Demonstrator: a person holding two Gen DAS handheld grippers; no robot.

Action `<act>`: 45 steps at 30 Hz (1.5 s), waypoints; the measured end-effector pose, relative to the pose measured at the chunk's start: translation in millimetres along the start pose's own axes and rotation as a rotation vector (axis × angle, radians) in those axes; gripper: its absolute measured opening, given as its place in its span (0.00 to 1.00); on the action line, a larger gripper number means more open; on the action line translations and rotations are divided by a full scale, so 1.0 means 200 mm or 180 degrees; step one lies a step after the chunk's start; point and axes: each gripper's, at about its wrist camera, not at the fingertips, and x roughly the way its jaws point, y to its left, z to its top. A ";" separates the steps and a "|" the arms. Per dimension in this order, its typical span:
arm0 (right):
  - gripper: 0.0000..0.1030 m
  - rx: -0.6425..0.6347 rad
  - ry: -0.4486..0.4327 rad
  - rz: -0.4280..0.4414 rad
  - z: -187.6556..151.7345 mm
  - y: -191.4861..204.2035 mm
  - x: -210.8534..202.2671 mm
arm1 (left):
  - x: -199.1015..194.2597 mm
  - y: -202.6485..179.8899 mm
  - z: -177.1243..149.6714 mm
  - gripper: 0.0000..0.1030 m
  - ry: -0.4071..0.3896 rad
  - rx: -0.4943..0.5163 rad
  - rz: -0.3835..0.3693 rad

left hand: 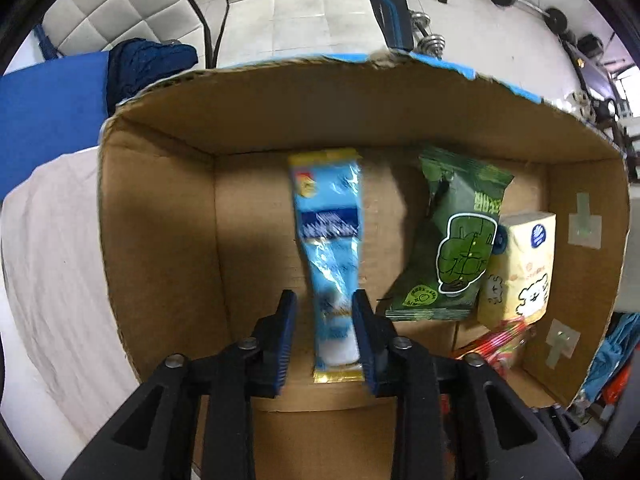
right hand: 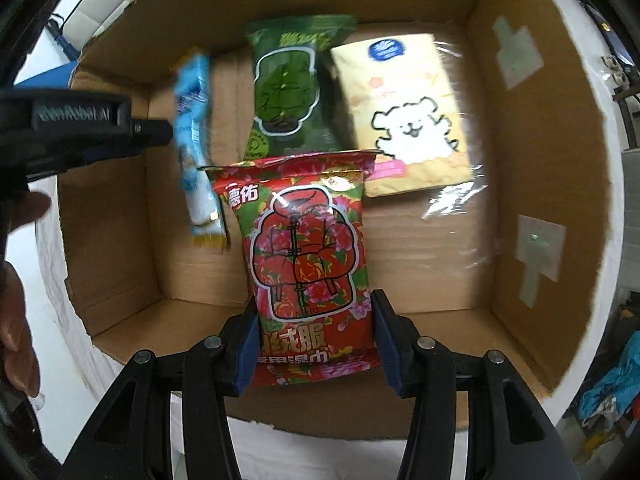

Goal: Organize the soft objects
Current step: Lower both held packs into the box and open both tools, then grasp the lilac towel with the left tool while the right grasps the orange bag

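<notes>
My left gripper (left hand: 324, 304) is shut on a long blue snack pack (left hand: 330, 248) and holds it over the floor of an open cardboard box (left hand: 160, 216). The same blue pack (right hand: 196, 136) and the left gripper body (right hand: 80, 128) show at the left in the right wrist view. My right gripper (right hand: 314, 312) is shut on a red floral wet-wipe pack (right hand: 304, 248) above the box (right hand: 520, 160). A green wipe pack (left hand: 452, 240) (right hand: 292, 92) and a cream tissue pack with a white dog (left hand: 520, 268) (right hand: 404, 116) lie in the box at the right.
The box sits on a white cloth (left hand: 52, 248). A blue mat (left hand: 48, 112) and dark blue fabric (left hand: 148, 64) lie beyond its left corner. Dumbbells (left hand: 428, 36) and a tiled floor are behind. A hand (right hand: 16, 312) shows at the left edge.
</notes>
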 end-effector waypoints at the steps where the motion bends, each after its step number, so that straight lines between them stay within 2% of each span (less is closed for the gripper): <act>1: 0.55 -0.0010 0.0020 -0.0007 0.00 0.01 0.01 | -0.01 0.01 0.00 0.30 -0.0022 -0.0006 -0.0023; 3: 0.57 -0.0032 0.0017 -0.0013 -0.01 0.02 0.02 | -0.04 0.01 -0.02 0.31 -0.0069 -0.0001 -0.0020; 5: 0.64 -0.0035 -0.0011 -0.0036 -0.02 0.03 0.02 | -0.07 0.00 -0.04 0.33 -0.0120 0.0018 -0.0015; 9: 0.66 -0.0026 -0.0072 -0.0059 -0.04 0.03 -0.01 | -0.15 0.01 -0.10 0.39 -0.0255 -0.0031 -0.0063; 15: 0.66 0.0014 -0.0199 -0.0177 -0.06 0.01 -0.08 | -0.23 0.05 -0.23 0.39 -0.0442 -0.0044 -0.0045; 22: 0.69 -0.0005 -0.0343 -0.0302 -0.07 -0.07 -0.20 | -0.29 0.04 -0.42 0.40 -0.0529 -0.0054 -0.0077; 23: 0.77 -0.0027 -0.0375 -0.0331 -0.08 -0.07 -0.22 | -0.30 0.04 -0.44 0.44 -0.0558 -0.0067 -0.0061; 24: 0.82 -0.0033 -0.0398 -0.0341 -0.09 -0.05 -0.23 | -0.31 0.04 -0.46 0.60 -0.0588 -0.0083 -0.0050; 25: 0.88 -0.0039 -0.0431 -0.0356 -0.10 -0.05 -0.25 | -0.32 0.04 -0.48 0.81 -0.0616 -0.0092 -0.0047; 27: 0.88 -0.0052 -0.0523 -0.0389 -0.12 -0.05 -0.30 | -0.36 0.05 -0.52 0.93 -0.0704 -0.0119 -0.0024; 29: 0.91 -0.0073 -0.0603 -0.0413 -0.15 -0.05 -0.35 | -0.39 0.05 -0.55 0.93 -0.0771 -0.0129 -0.0013; 31: 1.00 -0.0082 -0.0679 -0.0423 -0.18 -0.05 -0.41 | -0.45 0.04 -0.60 0.94 -0.0892 -0.0133 -0.0004; 37: 1.00 -0.0109 -0.0978 -0.0446 -0.30 -0.05 -0.54 | -0.60 0.06 -0.75 0.95 -0.1169 -0.0186 -0.0056; 40: 1.00 -0.0121 -0.1092 -0.0454 -0.36 -0.04 -0.60 | -0.65 0.07 -0.83 0.95 -0.1293 -0.0204 -0.0007; 45: 1.00 -0.0154 -0.1208 -0.0368 -0.47 -0.03 -0.69 | -0.68 0.10 -0.96 0.95 -0.1367 -0.0295 -0.0017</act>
